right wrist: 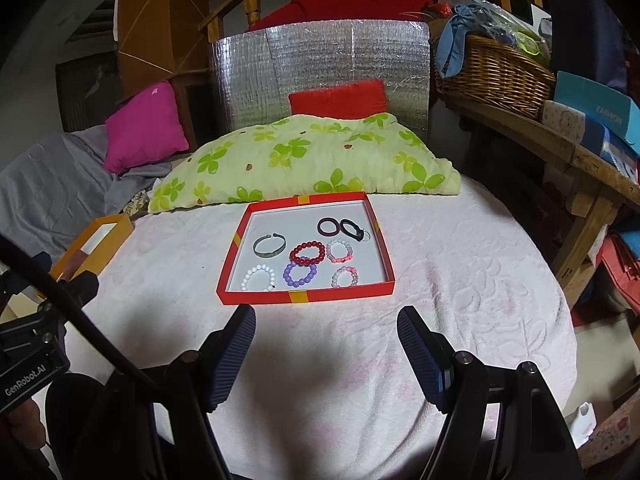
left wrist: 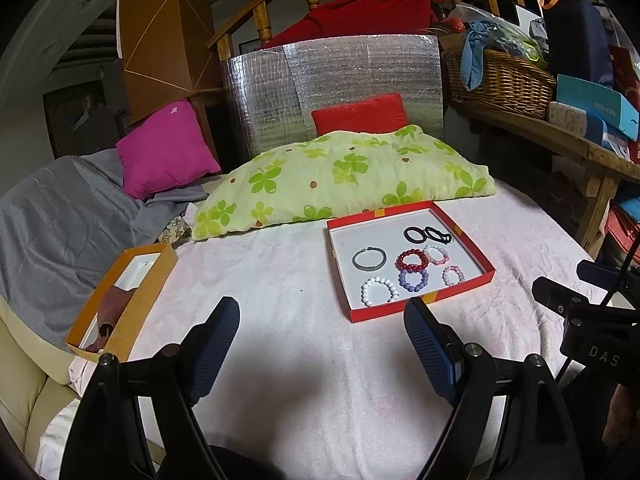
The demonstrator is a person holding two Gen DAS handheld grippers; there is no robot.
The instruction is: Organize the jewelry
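A shallow red tray [left wrist: 420, 307] [right wrist: 304, 297] lies on the pale pink bedspread and holds several bracelets: a white bead one [left wrist: 379, 290] [right wrist: 259, 277], a purple one [left wrist: 413, 281] [right wrist: 300, 274], a red one [left wrist: 412, 261] [right wrist: 308, 253], two pink ones [right wrist: 345, 277], a grey bangle [left wrist: 369, 259] [right wrist: 269, 245] and two dark bands [left wrist: 427, 235] [right wrist: 340, 227]. My left gripper [left wrist: 322, 312] is open and empty, near the tray's front left. My right gripper [right wrist: 326, 318] is open and empty, just in front of the tray. An orange box [left wrist: 132, 304] [right wrist: 98, 246] with a brown pouch [left wrist: 114, 312] sits at the left.
A green flowered pillow [left wrist: 340, 176] [right wrist: 304, 160] lies behind the tray, with a magenta cushion [left wrist: 168, 148], a red cushion [left wrist: 360, 116] and grey cloth [left wrist: 60, 208] around it. A wooden shelf with a wicker basket [right wrist: 496, 76] and boxes runs along the right.
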